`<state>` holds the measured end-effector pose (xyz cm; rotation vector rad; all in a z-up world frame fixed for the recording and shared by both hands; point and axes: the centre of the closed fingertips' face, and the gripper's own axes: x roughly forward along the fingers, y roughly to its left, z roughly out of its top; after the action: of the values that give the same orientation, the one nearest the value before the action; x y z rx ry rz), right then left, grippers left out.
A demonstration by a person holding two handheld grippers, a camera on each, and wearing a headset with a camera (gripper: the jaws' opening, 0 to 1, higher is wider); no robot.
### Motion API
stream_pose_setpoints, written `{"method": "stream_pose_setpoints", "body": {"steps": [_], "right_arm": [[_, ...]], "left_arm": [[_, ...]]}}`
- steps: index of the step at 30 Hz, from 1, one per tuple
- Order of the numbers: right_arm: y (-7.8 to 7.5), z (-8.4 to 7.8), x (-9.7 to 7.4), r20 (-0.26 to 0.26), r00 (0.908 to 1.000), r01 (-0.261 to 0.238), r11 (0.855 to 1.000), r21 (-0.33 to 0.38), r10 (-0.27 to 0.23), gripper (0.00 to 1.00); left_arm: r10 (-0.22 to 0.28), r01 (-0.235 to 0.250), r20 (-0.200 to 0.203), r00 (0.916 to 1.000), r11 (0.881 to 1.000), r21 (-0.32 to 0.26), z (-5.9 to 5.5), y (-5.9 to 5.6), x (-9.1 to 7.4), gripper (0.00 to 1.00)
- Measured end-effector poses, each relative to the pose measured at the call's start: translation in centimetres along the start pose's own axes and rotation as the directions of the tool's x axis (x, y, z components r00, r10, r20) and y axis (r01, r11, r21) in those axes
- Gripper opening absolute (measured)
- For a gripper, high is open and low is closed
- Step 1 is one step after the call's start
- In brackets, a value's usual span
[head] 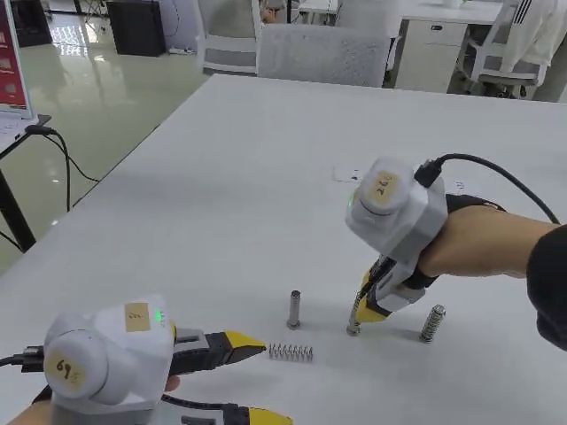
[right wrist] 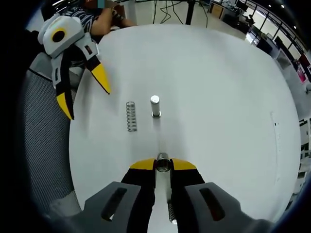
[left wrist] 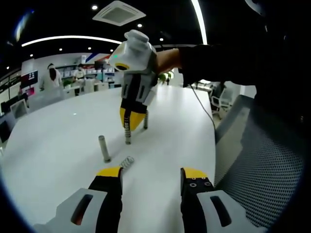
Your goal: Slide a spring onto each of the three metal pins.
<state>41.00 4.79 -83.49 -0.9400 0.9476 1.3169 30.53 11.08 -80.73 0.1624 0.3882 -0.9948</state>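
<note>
Left gripper [head: 255, 379] sits nearest, at 7 o'clock in the head view, jaws wide apart and holding nothing. Loose spring [head: 291, 351] lies flat on the white surface [head: 221, 195] just off the upper jaw tip. Bare pin [head: 294, 310] stands upright at that spring's 12 o'clock. Right gripper [head: 372, 310] is at 4 o'clock, jaws closed on a second spring [right wrist: 163, 165] over another pin [head: 353, 329]. Third spring [head: 432, 323] stands at its 3 o'clock; cannot tell if it is on a pin. Room: glossy floor [head: 97, 97], mesh chair [head: 323, 53], desks [head: 434, 35] at 12 to 1 o'clock, black cable [head: 62, 155] at 9 o'clock.
</note>
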Motion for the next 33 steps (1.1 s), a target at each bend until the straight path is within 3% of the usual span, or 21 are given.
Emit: {"method": "stream_pose_setpoints", "body": {"steps": [8, 17, 33], "right_arm": [[0.1, -0.6, 1.3, -0.019, 0.9998, -0.002, 1.0, -0.001, 0.002, 0.08], [0.0, -0.5, 1.1, -0.012, 0.9999, 0.002, 1.0, -0.002, -0.002, 0.09], [0.4, 0.8, -0.1, 0.032, 0.9992, 0.024, 0.999, -0.024, -0.023, 0.23]], "left_arm": [[0.004, -0.004, -0.001, 1.0, 1.0, 0.0, 0.0, 0.2, -0.1, 0.41], [0.005, -0.005, -0.001, 1.0, 1.0, -0.001, -0.1, 0.2, 0.0, 0.41], [0.004, -0.004, -0.004, 1.0, 1.0, 0.003, 0.0, 0.1, 0.1, 0.41]]}}
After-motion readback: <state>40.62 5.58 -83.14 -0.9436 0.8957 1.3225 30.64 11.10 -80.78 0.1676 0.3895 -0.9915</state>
